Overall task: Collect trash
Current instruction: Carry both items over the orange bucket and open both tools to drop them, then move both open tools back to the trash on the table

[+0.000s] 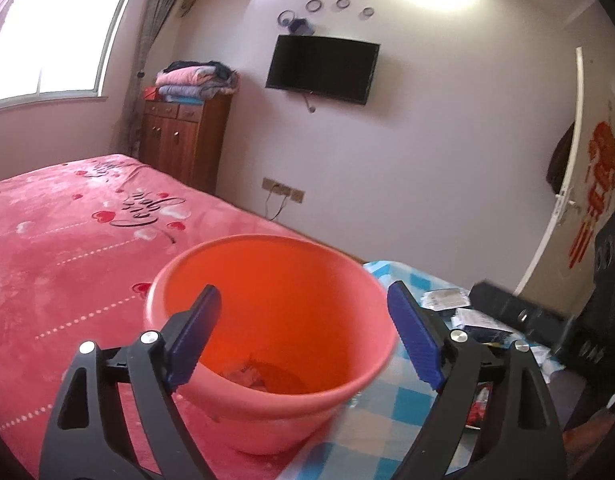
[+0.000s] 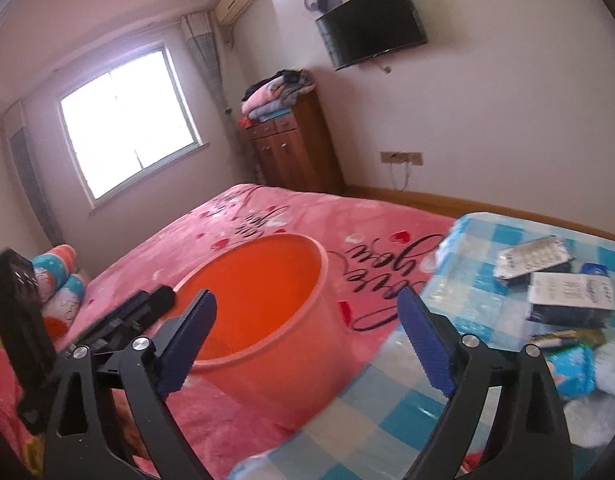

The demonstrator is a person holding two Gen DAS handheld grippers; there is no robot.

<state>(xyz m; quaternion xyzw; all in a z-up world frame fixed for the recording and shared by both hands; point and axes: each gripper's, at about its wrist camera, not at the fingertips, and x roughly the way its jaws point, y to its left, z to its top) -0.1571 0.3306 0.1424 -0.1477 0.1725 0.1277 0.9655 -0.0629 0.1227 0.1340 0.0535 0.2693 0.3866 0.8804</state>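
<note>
An orange plastic bucket [image 1: 267, 320] stands on the pink bed, with some crumpled scraps [image 1: 247, 374] in its bottom; it also shows in the right wrist view [image 2: 263, 292]. My left gripper [image 1: 303, 336] is open and empty, held just above the bucket's near rim. My right gripper [image 2: 307, 344] is open and empty, held above the bucket's right side. Trash lies on the blue checked cloth [image 2: 467, 312]: a silver packet [image 2: 531, 258], a dark packet with a white label [image 2: 567, 296], a blue wrapper [image 2: 571, 368] and white tissue [image 2: 611, 376].
The pink bedspread [image 1: 67, 260] covers the bed on the left. The other gripper's black body [image 2: 123, 316] lies left of the bucket. A wooden cabinet [image 1: 183, 140] with folded blankets, a wall television [image 1: 323, 68] and an open white door [image 1: 563, 184] stand farther off.
</note>
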